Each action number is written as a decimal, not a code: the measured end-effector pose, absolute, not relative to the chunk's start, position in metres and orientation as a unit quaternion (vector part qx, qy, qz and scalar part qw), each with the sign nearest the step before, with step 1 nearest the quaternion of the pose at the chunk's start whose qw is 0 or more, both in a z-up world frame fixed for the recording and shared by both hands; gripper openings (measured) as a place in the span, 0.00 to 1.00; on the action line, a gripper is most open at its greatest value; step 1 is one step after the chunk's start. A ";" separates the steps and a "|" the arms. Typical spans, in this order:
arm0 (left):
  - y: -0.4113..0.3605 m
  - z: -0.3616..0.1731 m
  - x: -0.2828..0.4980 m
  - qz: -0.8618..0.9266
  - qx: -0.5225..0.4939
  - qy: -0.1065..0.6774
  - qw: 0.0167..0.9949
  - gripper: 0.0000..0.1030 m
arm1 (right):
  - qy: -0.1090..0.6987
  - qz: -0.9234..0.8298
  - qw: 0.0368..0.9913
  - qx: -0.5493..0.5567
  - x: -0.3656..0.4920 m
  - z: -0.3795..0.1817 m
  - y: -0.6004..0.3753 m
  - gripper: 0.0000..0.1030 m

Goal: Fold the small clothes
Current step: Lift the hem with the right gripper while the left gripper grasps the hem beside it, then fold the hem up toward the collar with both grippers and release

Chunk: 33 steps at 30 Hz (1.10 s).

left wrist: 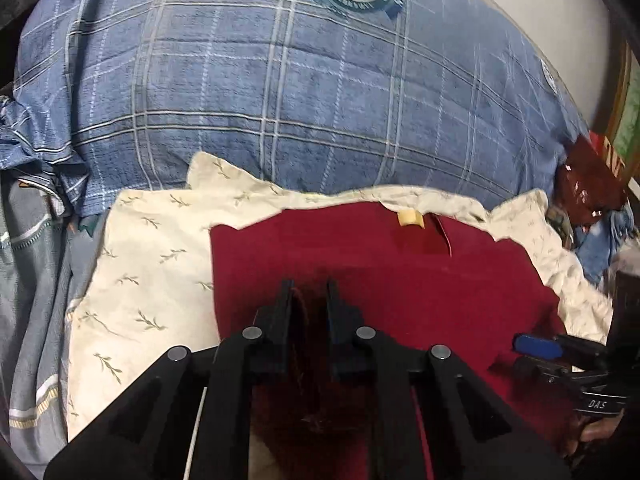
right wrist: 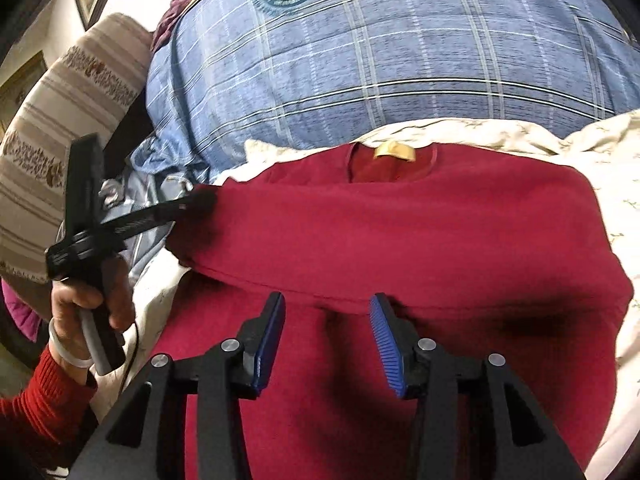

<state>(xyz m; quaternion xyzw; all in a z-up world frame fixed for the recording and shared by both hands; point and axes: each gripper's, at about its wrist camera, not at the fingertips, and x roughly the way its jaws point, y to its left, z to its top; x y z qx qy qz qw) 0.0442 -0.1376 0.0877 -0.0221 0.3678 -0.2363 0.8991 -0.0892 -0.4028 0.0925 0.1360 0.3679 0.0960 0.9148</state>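
A dark red knit top (left wrist: 360, 264) with a yellow neck label (left wrist: 410, 217) lies on a cream leaf-print cloth (left wrist: 152, 264); it fills the right wrist view (right wrist: 400, 232), its lower part folded up over the body. My left gripper (left wrist: 310, 286) is shut on a fold of the red top; in the right wrist view it (right wrist: 200, 202) grips the top's left edge. My right gripper (right wrist: 328, 304) is open just above the fold's edge, holding nothing. Its blue pads show at the right edge of the left wrist view (left wrist: 536, 346).
A large blue plaid pillow (left wrist: 280, 80) with a round green badge lies behind the clothes. A striped beige cushion (right wrist: 72, 120) is at the left, crumpled blue fabric (left wrist: 32, 148) beside it, and dark red items (left wrist: 588, 188) at the far right.
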 end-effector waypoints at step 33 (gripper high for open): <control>-0.085 0.091 -0.118 -0.126 -0.013 0.399 0.908 0.68 | 0.393 -0.033 0.903 0.172 -0.189 0.127 -0.488 0.60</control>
